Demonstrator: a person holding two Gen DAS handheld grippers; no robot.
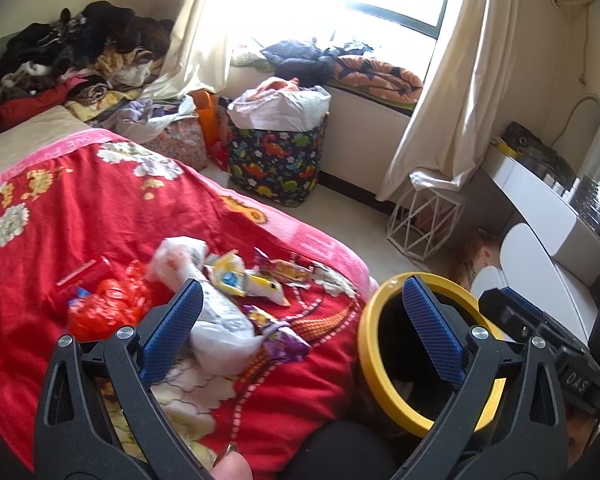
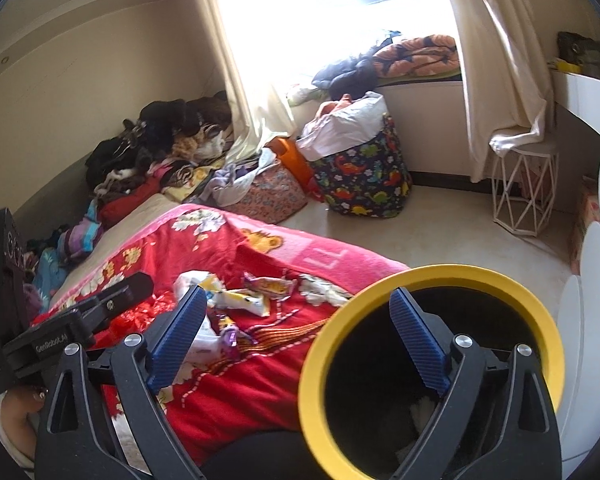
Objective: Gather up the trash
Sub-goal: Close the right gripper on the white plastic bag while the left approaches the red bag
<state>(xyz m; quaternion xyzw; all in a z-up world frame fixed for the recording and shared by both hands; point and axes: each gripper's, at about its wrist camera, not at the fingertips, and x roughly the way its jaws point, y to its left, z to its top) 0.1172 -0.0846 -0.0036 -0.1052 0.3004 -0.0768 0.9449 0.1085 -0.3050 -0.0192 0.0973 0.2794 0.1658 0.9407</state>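
While both of your tools stand released with nothing between their pads, the left tool (image 1: 300,324) hangs over the litter on the bed (image 1: 60,208) and the right tool (image 2: 296,336) by the bin (image 2: 432,276). Most trash is left: white bag (image 1: 216,320), red bag (image 1: 108,308), yellow wrappers (image 1: 240,276), purple wrapper (image 1: 280,336), all near the bed's right edge. Something pale lies in the bin, but its dark inside hides the rest.
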